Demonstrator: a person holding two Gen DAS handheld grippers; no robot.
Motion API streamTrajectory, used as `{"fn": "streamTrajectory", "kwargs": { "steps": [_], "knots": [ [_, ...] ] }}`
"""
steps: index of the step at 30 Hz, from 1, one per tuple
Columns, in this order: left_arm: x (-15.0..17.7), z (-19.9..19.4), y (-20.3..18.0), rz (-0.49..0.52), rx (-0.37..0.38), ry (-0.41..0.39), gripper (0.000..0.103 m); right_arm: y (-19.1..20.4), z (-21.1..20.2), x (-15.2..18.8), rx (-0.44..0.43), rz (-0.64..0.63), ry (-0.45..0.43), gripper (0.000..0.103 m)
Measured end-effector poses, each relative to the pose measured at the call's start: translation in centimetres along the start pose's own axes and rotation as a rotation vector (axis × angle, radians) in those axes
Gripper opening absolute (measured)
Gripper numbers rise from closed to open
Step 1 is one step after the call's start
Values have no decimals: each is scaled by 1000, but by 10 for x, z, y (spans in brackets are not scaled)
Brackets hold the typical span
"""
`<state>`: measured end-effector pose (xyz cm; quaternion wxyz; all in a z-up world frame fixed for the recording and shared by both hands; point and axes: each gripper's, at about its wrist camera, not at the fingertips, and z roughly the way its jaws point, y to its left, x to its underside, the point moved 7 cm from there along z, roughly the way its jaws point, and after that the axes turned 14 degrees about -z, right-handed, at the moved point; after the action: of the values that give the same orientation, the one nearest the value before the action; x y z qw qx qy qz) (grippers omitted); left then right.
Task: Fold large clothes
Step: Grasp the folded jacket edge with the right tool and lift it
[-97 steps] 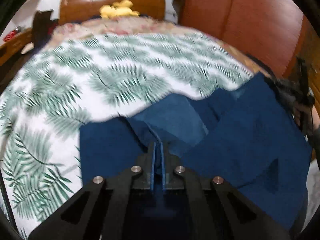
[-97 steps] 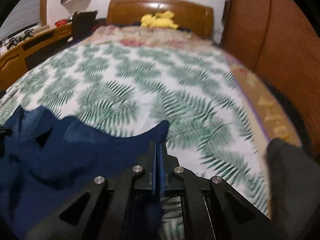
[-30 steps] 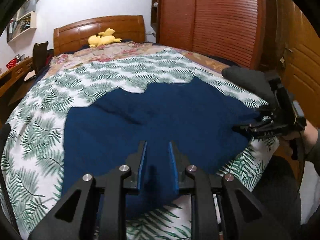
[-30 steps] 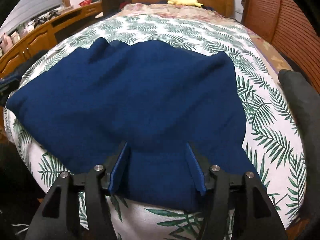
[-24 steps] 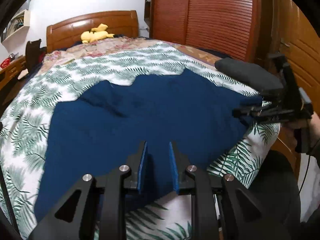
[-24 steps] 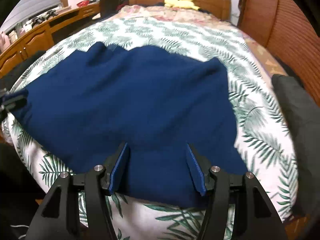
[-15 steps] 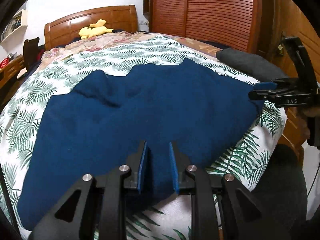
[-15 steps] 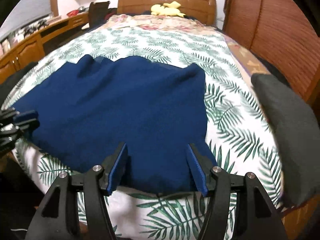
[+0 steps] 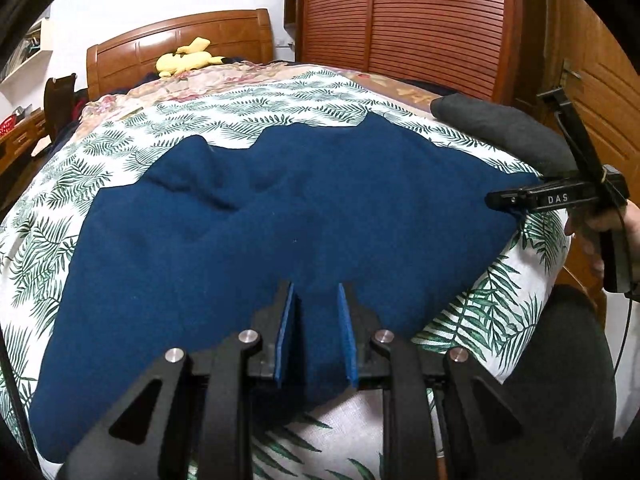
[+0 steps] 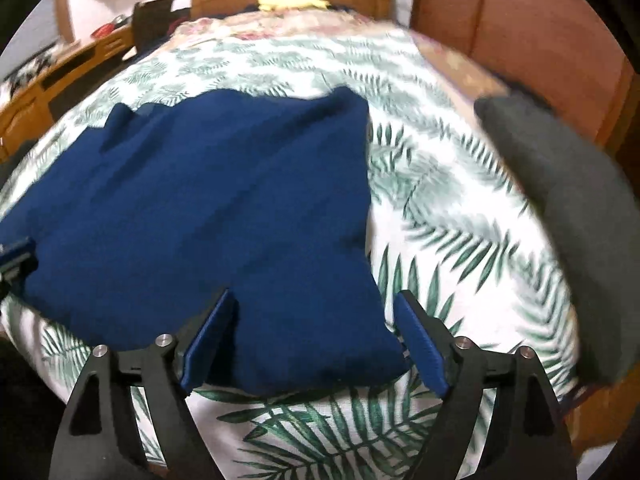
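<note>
Both hand-held grippers are released. Left hand-held gripper point(image 9: 316, 332) has its blue pads a little apart above the near hem of the navy garment point(image 9: 280, 216); the right hand-held gripper point(image 10: 316, 336) gapes wide over the garment's near right corner. Spread flat, the garment lies on the fern-print bed point(image 10: 460, 208). Beyond, a grey pillow point(image 10: 568, 184) sits at the bed's right edge, and a yellow plush toy point(image 9: 186, 60) by the headboard.
</note>
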<state>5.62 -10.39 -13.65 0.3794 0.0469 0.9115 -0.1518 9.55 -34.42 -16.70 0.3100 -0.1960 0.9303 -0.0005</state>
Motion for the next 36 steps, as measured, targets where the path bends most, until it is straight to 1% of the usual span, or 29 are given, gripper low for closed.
{"fn": "streamTrajectory", "kwargs": {
  "steps": [1, 3, 6, 7, 9, 10, 11, 12, 13, 14, 16, 18, 21, 24, 27, 30, 33, 36],
  "knots": [
    [0, 0, 0, 0, 0, 0, 20, -2, 2, 2, -26, 29, 2, 85],
    [0, 0, 0, -1, 0, 0, 20, -3, 0, 4, -48, 51, -10, 85],
    [0, 0, 0, -1, -1, 0, 20, -1, 0, 5, -67, 51, -17, 85],
    [1, 0, 0, 0, -2, 0, 20, 0, -1, 6, -84, 56, -23, 83],
    [1, 0, 0, -1, -1, 0, 20, 5, -2, 6, -135, 65, -34, 67],
    [1, 0, 0, -2, -2, 0, 20, 8, -2, 5, -150, 65, -37, 63],
    [1, 0, 0, -1, -1, 0, 20, 9, -2, 5, -166, 65, -39, 54],
    [1, 0, 0, 0, 0, 1, 20, 12, -3, 4, -185, 67, -42, 41],
    [1, -1, 1, -1, 2, 5, 20, 14, -5, 3, -215, 70, -50, 32],
    [1, -2, 1, -6, 4, 10, 20, 15, -7, 1, -224, 72, -58, 27],
    [-1, -9, 2, -6, 6, 6, 20, 17, -16, -7, -206, 67, -89, 22],
    [-6, -21, 8, -3, -6, -23, 20, 20, -33, -22, -192, 60, -149, 20],
    [-12, -41, 22, -32, -13, -64, 20, 31, -56, -47, -190, 27, -216, 19],
    [-17, -59, 39, -56, -21, -98, 20, 50, -75, -76, -202, -14, -268, 19],
    [-22, -75, 58, -76, -57, -124, 20, 75, -87, -104, -227, -62, -314, 18],
    [-22, -91, 78, -100, -70, -149, 20, 108, -93, -130, -257, -115, -348, 18],
    [-19, -105, 96, -127, -86, -168, 20, 157, -97, -153, -299, -191, -380, 18],
    [-14, -118, 119, -154, -111, -183, 20, 207, -97, -165, -363, -266, -398, 18]
  ]
}}
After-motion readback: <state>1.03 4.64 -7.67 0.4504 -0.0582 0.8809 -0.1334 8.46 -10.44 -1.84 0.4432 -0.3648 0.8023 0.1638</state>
